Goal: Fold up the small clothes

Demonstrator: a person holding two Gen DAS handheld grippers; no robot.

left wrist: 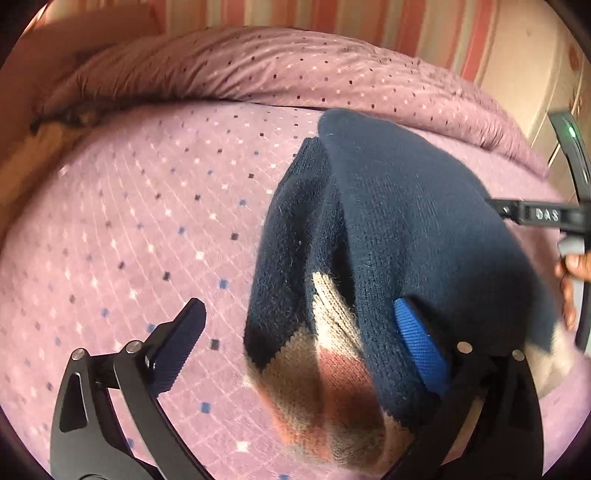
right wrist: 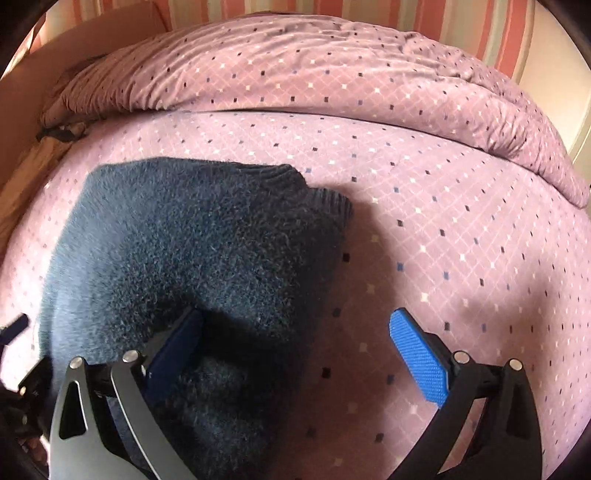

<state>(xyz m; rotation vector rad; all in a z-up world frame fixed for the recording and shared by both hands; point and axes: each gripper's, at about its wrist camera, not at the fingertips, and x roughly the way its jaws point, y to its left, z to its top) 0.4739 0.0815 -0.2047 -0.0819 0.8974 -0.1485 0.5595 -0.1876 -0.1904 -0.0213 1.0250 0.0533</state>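
A navy knitted sweater (left wrist: 399, 221) with beige and pink blocks lies bunched on the purple bedspread (left wrist: 140, 221). My left gripper (left wrist: 306, 332) is open; its right finger (left wrist: 421, 343) is partly under a fold of the sweater, its left finger (left wrist: 181, 343) is over bare bedspread. In the right wrist view the sweater (right wrist: 192, 251) lies at the left. My right gripper (right wrist: 303, 354) is open, with its left finger (right wrist: 173, 350) against the sweater and its right finger (right wrist: 417, 362) over the bedspread (right wrist: 443, 221). The right gripper also shows in the left wrist view (left wrist: 543, 214).
A rumpled duvet (right wrist: 314, 66) in the same purple print lies across the far side of the bed. A striped wall (left wrist: 332, 14) is behind it. A brown headboard or bed edge (left wrist: 22, 110) runs along the left.
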